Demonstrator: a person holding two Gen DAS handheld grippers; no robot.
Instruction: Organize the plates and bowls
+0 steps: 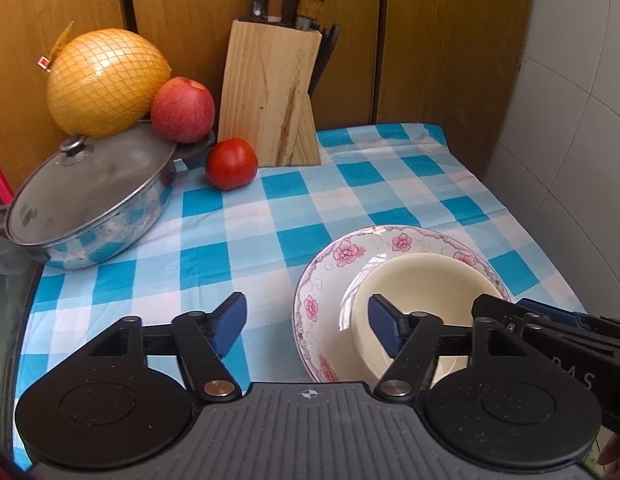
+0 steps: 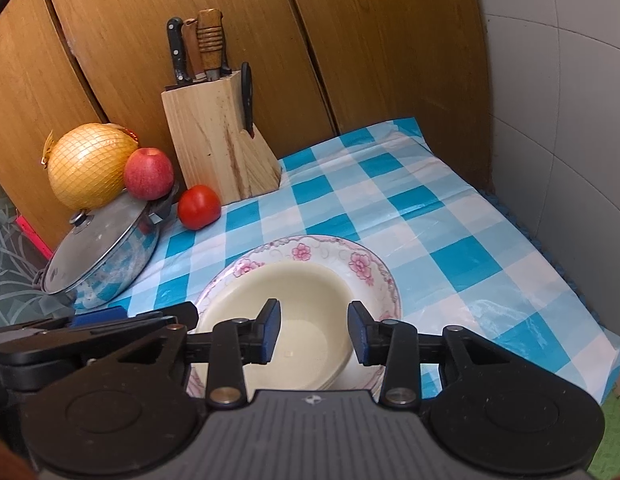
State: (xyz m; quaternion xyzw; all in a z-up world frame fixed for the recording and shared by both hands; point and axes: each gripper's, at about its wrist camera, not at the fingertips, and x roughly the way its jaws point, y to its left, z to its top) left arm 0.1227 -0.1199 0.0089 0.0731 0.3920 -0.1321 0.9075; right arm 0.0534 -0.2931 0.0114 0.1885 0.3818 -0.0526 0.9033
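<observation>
Resting inside a larger white bowl with pink flowers (image 1: 350, 258) round its rim, a plain cream bowl (image 1: 426, 280) sits near the front right of the table, both upright on a blue and white checked cloth (image 1: 246, 216). Over the left side of this pair hangs the left gripper (image 1: 306, 322), its blue pads standing wide apart with nothing between them; one pad lies over the cloth, the other over the cream bowl. Just to its right the right gripper (image 2: 314, 328) hovers over the cream bowl with a narrower gap between its pads, which press on nothing. Farther back on the left stands a steel pot with a lid (image 1: 90, 204), its side mirroring the checks. Behind the pot are a yellow pomelo in netting (image 1: 106, 80) and a red apple (image 1: 182, 110), the apple against the pot's far handle. A tomato (image 1: 231, 163) lies on the cloth just right of the pot, beside a wooden knife block (image 1: 270, 92) holding several knives, which stands against brown wooden panels (image 1: 450, 40). Grey tiled wall (image 2: 570, 120) closes the right side.
</observation>
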